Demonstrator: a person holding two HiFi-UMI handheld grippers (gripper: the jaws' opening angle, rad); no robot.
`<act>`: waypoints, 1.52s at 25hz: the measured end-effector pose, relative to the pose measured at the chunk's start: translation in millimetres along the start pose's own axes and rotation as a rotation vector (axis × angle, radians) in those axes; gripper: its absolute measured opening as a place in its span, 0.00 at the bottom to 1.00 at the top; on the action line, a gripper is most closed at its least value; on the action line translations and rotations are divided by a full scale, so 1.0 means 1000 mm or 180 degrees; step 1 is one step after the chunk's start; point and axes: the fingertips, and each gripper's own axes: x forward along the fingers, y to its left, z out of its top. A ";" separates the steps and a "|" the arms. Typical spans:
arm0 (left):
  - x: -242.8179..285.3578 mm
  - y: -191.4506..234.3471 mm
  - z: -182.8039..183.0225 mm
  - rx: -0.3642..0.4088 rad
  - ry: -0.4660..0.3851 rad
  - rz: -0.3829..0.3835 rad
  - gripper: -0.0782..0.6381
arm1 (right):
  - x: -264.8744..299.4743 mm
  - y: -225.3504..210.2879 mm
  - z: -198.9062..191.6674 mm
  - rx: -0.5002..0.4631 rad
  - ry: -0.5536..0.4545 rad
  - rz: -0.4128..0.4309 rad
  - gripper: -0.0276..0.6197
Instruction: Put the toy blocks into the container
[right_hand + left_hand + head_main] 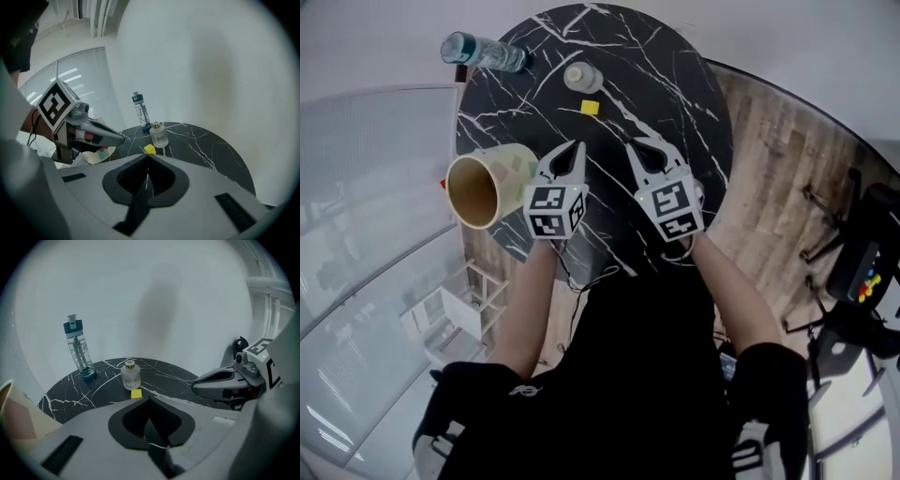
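Note:
A small yellow toy block lies on the round black marble table, beyond both grippers. It also shows in the left gripper view as the yellow block and in the right gripper view as the yellow block, just past the jaw tips. A cream container lies on its side at the table's left edge, beside my left gripper. Coloured pieces show at the container. My left gripper is shut and empty. My right gripper is shut and empty too, a hand's width to the right.
A clear water bottle with a blue cap lies at the table's far left edge. A small glass jar stands just behind the yellow block. A glass railing runs along the left, and black equipment stands on the wooden floor at right.

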 end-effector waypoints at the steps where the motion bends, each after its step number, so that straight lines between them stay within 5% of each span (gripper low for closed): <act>1: 0.004 0.001 0.001 0.0001 0.0012 -0.0001 0.11 | 0.002 -0.001 -0.001 0.0010 0.0012 0.0013 0.04; 10: 0.043 0.016 0.001 -0.0013 0.0207 -0.0006 0.12 | 0.017 -0.002 -0.015 0.0119 0.0141 0.0050 0.04; 21: 0.101 0.043 -0.018 -0.0128 0.0569 -0.0012 0.37 | 0.024 0.000 -0.031 0.0136 0.0316 0.0075 0.04; 38: 0.118 0.036 -0.023 -0.0095 0.0688 -0.0125 0.31 | 0.004 -0.002 -0.038 0.0115 0.0373 -0.0005 0.04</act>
